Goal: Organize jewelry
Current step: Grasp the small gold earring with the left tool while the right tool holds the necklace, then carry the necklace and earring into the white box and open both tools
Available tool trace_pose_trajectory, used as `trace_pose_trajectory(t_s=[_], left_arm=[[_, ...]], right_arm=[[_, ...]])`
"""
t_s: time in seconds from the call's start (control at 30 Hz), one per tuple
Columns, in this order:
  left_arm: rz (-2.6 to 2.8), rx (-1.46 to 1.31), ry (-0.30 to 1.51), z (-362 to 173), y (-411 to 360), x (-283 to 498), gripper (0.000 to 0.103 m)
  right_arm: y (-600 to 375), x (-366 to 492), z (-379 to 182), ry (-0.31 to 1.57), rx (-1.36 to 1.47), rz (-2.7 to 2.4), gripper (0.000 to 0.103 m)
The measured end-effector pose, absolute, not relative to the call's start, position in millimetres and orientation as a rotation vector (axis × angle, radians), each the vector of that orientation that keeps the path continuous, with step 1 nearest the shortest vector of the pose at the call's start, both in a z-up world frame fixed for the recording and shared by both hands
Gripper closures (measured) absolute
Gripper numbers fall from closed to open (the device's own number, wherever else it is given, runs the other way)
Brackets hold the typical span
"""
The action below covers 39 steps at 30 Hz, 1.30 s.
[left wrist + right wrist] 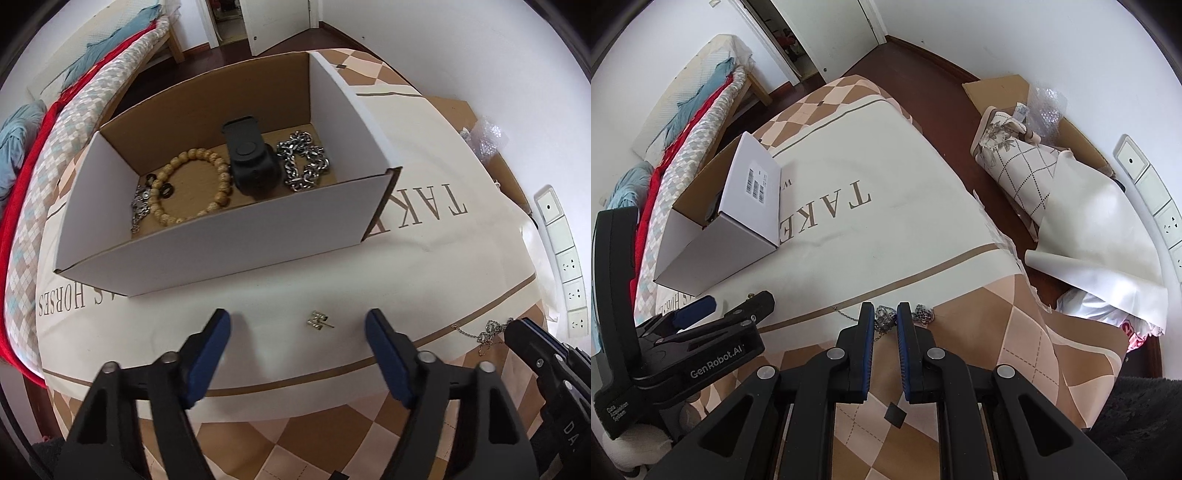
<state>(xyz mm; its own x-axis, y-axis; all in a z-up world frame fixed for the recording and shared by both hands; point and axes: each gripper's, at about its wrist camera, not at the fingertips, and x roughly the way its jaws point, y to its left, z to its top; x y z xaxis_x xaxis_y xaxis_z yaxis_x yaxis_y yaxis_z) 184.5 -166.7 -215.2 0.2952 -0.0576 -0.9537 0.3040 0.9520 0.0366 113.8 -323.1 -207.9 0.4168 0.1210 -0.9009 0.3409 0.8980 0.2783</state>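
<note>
One white cardboard box [229,236] stands open on a cream tablecloth [332,266] printed with large letters and bordered with tan diamonds. Inside the box lie five things that can be counted: one wooden bead bracelet [192,184] at the left, two small black rings [168,189] lying on and beside it, one thin silver chain [139,206] against the left wall, one black strap-like object [249,162] in the middle, and one heavy silver link chain [303,160] at the right.

On the cloth near the box's front wall lies one small gold earring [318,319]. The left gripper [297,325] hangs over it with its two blue-padded jaws spread wide; the earring sits between them, nearer the right jaw, and neither pad touches it.

To the right, near the tan border stripe, one silver necklace [886,319] lies bunched on the cloth, with a fine gold-coloured chain trailing to the left. The right gripper [886,314] has its two jaws drawn close together on the bunched part of this necklace, so it is grasping the necklace, which lies on the table.

In the right wrist view the left gripper shows at the near left, its tips just beside the box's near corner.
</note>
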Motion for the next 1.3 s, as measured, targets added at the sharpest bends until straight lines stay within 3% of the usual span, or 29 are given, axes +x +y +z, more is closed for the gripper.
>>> trace_pose_trajectory(t_s=[0.07,0.13,0.2,0.5,0.7,1.3], left_arm=[[-0.264,0.225,1.244,-214.6,-168.6,184.9,0.053],[-0.286,0.229,1.237,-213.2,-170.9,184.1,0.081],[-0.306,0.241,1.243,-212.8,-175.1,182.9,0.095],[-0.3,0.233,1.248,-205.7,-164.0,177.8,0.097],[-0.289,0.187,1.211,-173.9,-135.7,168.3,0.097],[-0.296,0.016,1.028,-39.3,-66.7,181.8,0.097]], right_arm=[[-324.6,113.6,-207.8,1.143,0.464,-0.147,0.09],[-325.3,113.5,-206.9,1.14,0.462,-0.153,0.09],[-326.2,113.2,-205.5,1.137,0.467,-0.155,0.09],[-323.9,115.0,-189.8,1.103,0.465,-0.14,0.09],[-317.2,114.0,-166.7,1.065,0.461,-0.101,0.09],[-265.2,135.7,-9.0,0.809,0.41,0.151,0.09]])
